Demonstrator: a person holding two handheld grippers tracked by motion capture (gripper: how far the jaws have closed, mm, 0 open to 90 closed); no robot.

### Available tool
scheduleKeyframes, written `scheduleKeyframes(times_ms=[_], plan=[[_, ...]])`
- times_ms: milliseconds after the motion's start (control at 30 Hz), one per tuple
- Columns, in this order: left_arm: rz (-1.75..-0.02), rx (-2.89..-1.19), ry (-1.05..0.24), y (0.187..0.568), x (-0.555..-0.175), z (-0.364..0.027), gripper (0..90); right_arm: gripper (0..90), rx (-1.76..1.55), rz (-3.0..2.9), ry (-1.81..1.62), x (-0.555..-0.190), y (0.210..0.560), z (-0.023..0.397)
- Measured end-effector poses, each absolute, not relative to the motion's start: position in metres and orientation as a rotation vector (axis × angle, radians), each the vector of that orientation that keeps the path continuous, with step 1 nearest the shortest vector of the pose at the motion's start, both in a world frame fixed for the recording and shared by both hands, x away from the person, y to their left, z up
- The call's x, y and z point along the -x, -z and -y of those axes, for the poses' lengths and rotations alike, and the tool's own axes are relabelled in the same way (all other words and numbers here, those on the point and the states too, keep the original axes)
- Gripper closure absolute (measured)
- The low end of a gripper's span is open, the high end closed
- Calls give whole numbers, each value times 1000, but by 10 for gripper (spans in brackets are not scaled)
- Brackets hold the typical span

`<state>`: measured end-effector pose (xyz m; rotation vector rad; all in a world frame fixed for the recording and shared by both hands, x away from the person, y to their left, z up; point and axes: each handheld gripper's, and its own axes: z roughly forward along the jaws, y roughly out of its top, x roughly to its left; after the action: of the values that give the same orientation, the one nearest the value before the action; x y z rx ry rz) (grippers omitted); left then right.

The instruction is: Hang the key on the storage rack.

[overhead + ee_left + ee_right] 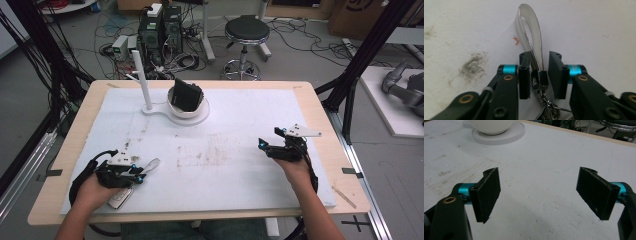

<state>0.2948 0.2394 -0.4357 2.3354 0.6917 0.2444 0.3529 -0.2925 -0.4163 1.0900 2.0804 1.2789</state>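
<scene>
A pale strap loop [530, 32] lies flat on the white mat, running back to a metal clasp and ring [546, 105]. My left gripper [539, 72] straddles the strap near its clasp. The jaws are open: the strap sits against the left jaw, with a gap to the right one. From above, the strap [152, 164] pokes out ahead of the left gripper [137, 173], and a key fob [120, 197] lies under the hand. My right gripper [539, 195] hovers wide open over bare mat, seen in the high view at the right [267, 145].
A white bowl [187, 107] holding a black box [187, 95] sits on a white round base [499, 136] at the back centre, with a white upright post [142, 80] beside it. The mat [225, 150] is smudged in the middle. A stool [246, 32] stands beyond the table.
</scene>
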Motion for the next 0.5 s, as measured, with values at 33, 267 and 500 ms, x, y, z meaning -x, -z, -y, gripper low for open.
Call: scheduleKeyframes(times_ms=[33, 267, 500], plan=[[-695, -2331, -243, 436, -296, -240, 772, 197, -1085, -2087, -1278, -353, 417, 292], [-675, -2313, -255, 435, -300, -243, 813, 198, -1064, -2104, -1275, -353, 417, 287], [-726, -2182, -327, 418, -298, -244, 814, 198, -1075, -2107, -1278, -354, 419, 288]])
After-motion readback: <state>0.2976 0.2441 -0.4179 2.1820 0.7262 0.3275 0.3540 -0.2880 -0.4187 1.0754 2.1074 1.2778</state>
